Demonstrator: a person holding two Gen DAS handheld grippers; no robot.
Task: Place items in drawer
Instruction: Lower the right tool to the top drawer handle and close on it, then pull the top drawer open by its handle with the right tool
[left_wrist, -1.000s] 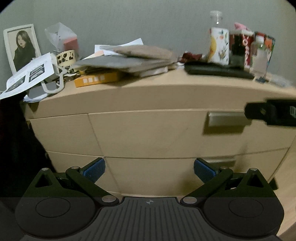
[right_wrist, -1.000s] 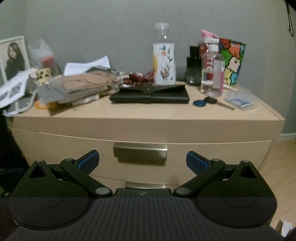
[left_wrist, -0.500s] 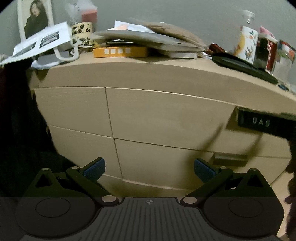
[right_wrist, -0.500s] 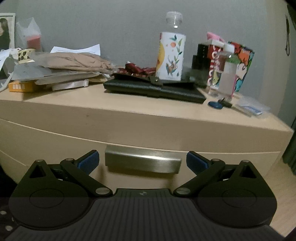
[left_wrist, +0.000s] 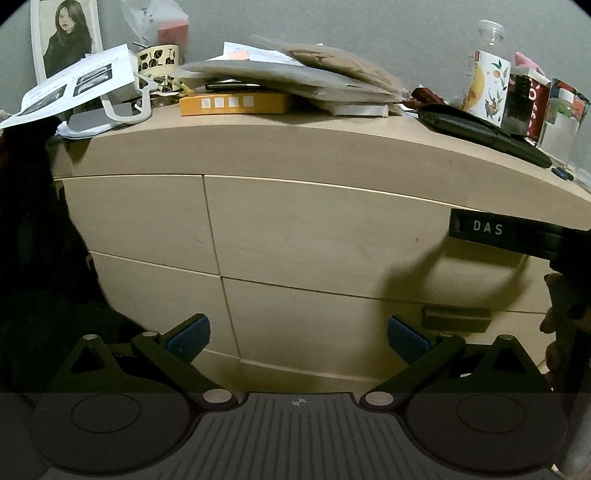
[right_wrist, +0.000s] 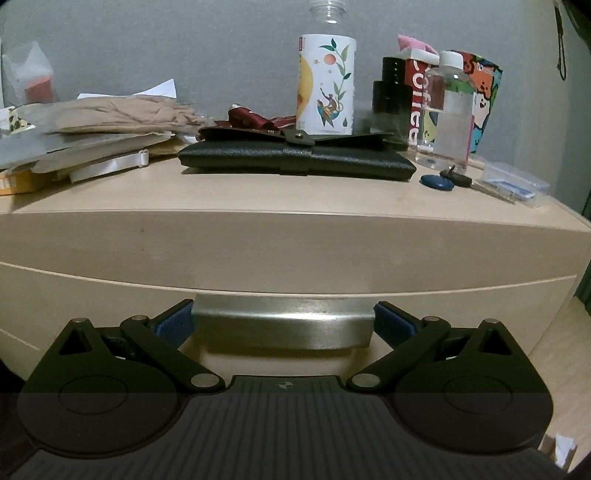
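A pale wooden drawer (right_wrist: 280, 295) is sitting closed in the dresser front, its brushed metal handle (right_wrist: 282, 326) lying level. Above, a black wallet (right_wrist: 295, 160) is lying flat beside an upright printed bottle (right_wrist: 327, 83).

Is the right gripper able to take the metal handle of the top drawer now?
Probably yes. The right gripper is open, with one of its fingers at each end of the metal handle; nothing lies between.
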